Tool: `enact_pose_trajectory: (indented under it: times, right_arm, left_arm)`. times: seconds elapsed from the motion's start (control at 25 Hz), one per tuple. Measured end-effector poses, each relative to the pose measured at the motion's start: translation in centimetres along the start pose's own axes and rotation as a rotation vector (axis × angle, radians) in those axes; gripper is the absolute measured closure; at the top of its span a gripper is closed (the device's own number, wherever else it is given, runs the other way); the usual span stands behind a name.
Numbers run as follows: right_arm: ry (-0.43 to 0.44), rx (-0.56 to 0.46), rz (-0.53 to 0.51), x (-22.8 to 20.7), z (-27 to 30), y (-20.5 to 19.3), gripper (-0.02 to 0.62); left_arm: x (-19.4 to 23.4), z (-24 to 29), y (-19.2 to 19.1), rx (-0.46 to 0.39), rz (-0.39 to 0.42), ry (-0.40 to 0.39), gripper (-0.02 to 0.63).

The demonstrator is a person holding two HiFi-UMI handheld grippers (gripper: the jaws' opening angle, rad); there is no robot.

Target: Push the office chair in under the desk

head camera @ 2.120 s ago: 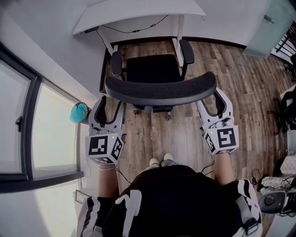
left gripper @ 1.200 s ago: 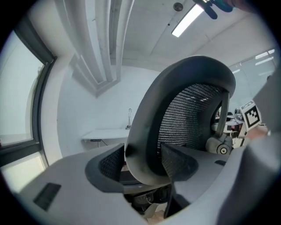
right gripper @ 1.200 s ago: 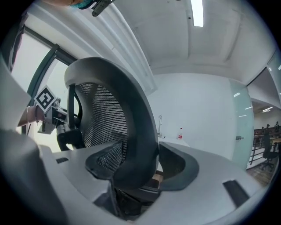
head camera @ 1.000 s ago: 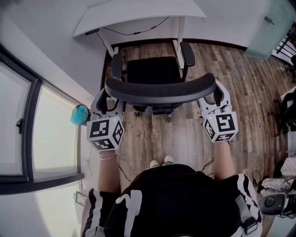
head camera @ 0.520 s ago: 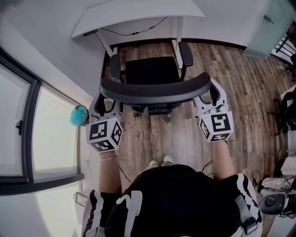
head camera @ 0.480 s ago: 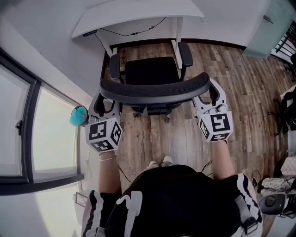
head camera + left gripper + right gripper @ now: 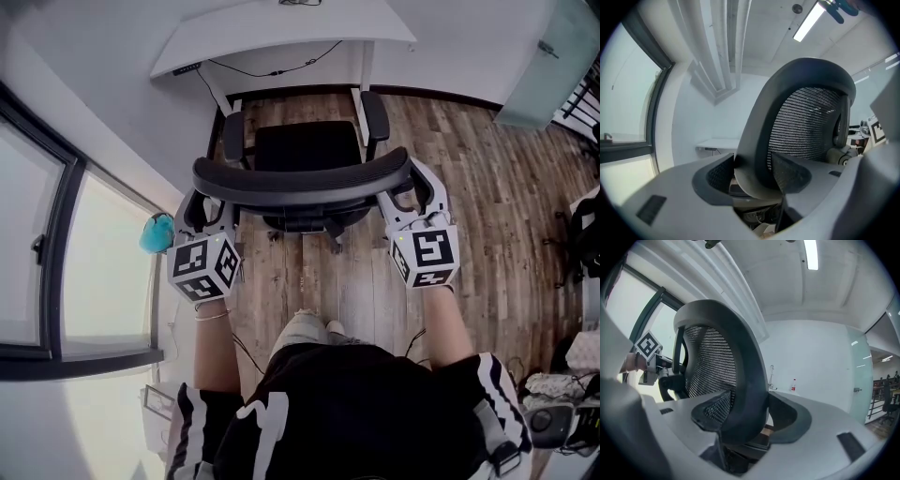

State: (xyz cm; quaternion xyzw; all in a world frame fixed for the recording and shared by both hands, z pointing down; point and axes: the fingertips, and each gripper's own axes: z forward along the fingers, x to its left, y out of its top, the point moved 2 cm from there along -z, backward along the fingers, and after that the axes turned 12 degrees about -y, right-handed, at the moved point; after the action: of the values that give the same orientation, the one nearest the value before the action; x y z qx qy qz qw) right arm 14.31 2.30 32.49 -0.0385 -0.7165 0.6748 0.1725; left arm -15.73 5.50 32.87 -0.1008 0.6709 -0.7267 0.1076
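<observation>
A black office chair stands in front of the white desk [image 7: 281, 23], its seat [image 7: 305, 145] partly between the desk legs. The curved mesh backrest [image 7: 300, 178] faces me. My left gripper [image 7: 208, 208] is shut on the backrest's left end, and my right gripper [image 7: 405, 192] is shut on its right end. In the left gripper view the backrest's rim [image 7: 759, 140] sits between the jaws of the left gripper [image 7: 752, 173]. The right gripper view shows the rim [image 7: 750, 380] held the same way in the right gripper [image 7: 745, 416].
A tall window [image 7: 56, 253] lines the left wall, with a teal object [image 7: 155, 234] on the floor beside it. A cable hangs under the desk. A frosted glass panel [image 7: 548, 66] stands at the far right. Wooden floor [image 7: 487, 178] spreads to the right of the chair.
Both grippers and the chair have moved forward toward the desk and slightly left. The person has stepped forward behind them. Both grips on the backrest are unchanged.
</observation>
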Motion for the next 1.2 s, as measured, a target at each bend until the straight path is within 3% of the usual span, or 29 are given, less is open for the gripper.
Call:
enact_pose_trajectory:
  times: [0.64, 1.2]
  right_arm:
    - [0.007, -0.006, -0.004, -0.3, 2.5, -0.3, 0.350]
    - [0.013, 0.009, 0.000, -0.9, 5.6, -0.6, 0.350]
  left_arm:
    - [1.1, 1.7, -0.2, -0.112, -0.032, 0.020, 0.357]
    - [2.1, 4.2, 0.3, -0.117, -0.026, 0.017, 0.357]
